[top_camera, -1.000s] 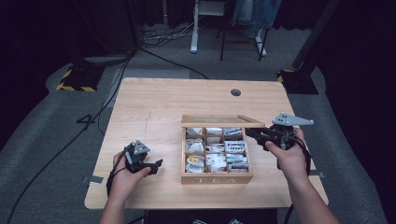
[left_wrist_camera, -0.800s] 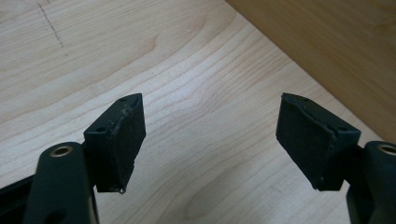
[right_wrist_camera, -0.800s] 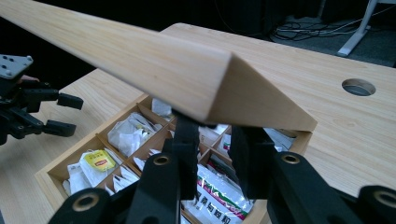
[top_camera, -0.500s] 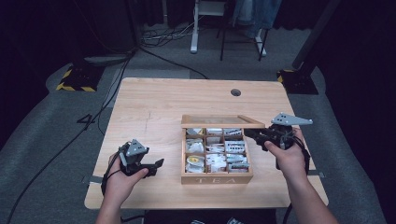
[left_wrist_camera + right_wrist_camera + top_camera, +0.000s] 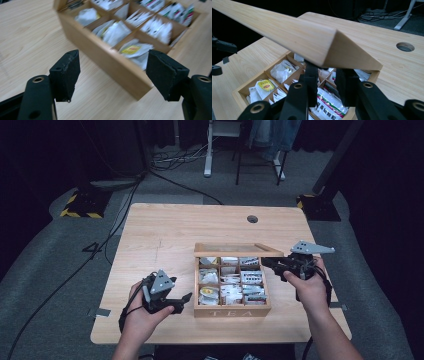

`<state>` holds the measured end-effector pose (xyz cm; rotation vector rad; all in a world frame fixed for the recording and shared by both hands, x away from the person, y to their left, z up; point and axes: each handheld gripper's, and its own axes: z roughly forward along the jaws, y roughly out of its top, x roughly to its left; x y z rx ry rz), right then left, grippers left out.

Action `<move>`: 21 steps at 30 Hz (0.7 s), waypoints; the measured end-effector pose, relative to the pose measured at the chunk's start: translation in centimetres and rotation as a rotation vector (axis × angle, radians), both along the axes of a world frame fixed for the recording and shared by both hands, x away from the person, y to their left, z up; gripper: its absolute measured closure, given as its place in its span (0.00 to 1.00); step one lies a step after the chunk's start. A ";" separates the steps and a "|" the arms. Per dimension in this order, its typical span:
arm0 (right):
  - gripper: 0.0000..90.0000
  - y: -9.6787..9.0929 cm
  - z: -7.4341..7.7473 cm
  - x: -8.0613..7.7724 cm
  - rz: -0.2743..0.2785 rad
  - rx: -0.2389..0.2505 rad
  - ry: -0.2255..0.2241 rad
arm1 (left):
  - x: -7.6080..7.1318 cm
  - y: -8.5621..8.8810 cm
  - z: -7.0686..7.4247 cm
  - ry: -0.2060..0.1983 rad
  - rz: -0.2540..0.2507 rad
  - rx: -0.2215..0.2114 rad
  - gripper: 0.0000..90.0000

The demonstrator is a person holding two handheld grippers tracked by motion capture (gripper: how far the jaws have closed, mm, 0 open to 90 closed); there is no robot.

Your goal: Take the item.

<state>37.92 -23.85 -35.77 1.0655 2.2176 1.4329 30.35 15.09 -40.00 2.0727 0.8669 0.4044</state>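
Observation:
A wooden tea box [image 5: 232,308] with several compartments of tea bags stands on the table. Its lid [image 5: 235,250] is raised at the back, and my right gripper [image 5: 266,262] is shut on the lid's right end. In the right gripper view the lid [image 5: 294,32] runs across above the right gripper [image 5: 327,71], with the bags below. My left gripper [image 5: 183,302] hovers open beside the box's front left corner, with nothing between its fingers. The left gripper [image 5: 112,65] looks at the box wall [image 5: 107,62] and a yellow-labelled tea bag [image 5: 131,49].
The light wooden table [image 5: 165,235] has a round cable hole [image 5: 252,219] near its far edge. Bare tabletop lies left of and behind the box. Beyond the table are a yellow-black striped base [image 5: 80,205], floor cables and white furniture legs [image 5: 207,150].
My left hand has risen off the table and moved right, toward the box's front left corner. The right gripper and the lid have stayed still.

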 end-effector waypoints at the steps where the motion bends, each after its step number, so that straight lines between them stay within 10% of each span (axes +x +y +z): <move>1: 0.80 0.0 0.0 0.0 -0.001 -0.001 -0.001 | 0.0 -0.7 0.2 0.003 -0.025 -0.014 0.31; 21: 0.80 0.3 0.1 -0.1 0.017 0.005 -0.008 | 1.8 -7.8 1.0 0.011 -0.216 -0.041 0.35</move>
